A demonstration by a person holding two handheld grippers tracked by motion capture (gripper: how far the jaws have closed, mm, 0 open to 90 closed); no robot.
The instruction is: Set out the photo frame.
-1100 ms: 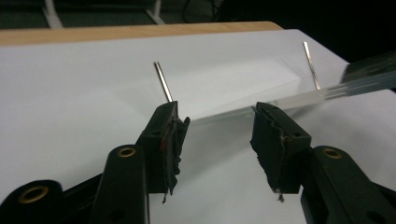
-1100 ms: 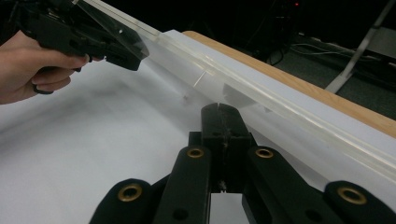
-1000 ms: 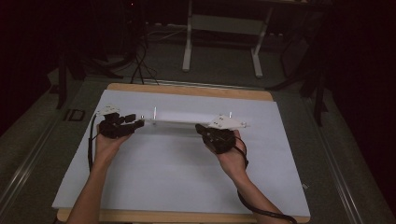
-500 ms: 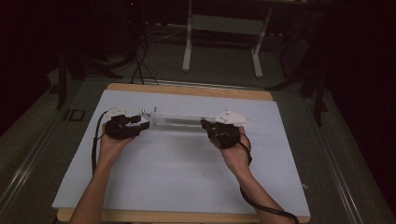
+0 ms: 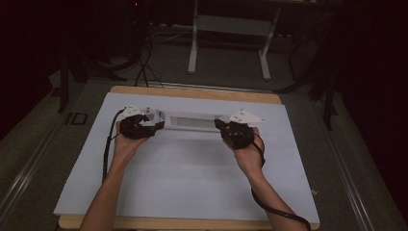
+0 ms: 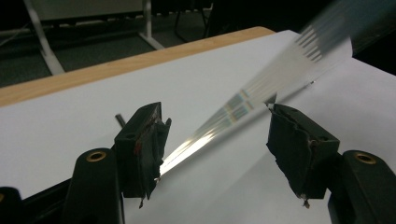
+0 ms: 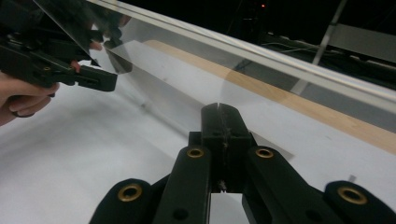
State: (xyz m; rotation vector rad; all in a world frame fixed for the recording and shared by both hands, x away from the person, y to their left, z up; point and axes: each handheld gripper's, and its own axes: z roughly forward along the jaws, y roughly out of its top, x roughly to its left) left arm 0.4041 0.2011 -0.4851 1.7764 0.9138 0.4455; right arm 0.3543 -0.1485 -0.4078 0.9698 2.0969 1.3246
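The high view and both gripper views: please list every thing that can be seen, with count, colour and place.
transparent sheet: one, clear, long strip held above the table between the two grippers
white mat: one, white, covers most of the table top
table: one, light wood, its edge shows around the mat
metal frame: one, pale grey, on the floor beyond the table
cables: several, black, on the floor beyond the table's far left corner
left hand-held gripper: one, black, at the sheet's left end, jaws apart on either side of the sheet
right hand-held gripper: one, black, at the sheet's right end, jaws shut on its edge
person's hands: two, left hand, right hand
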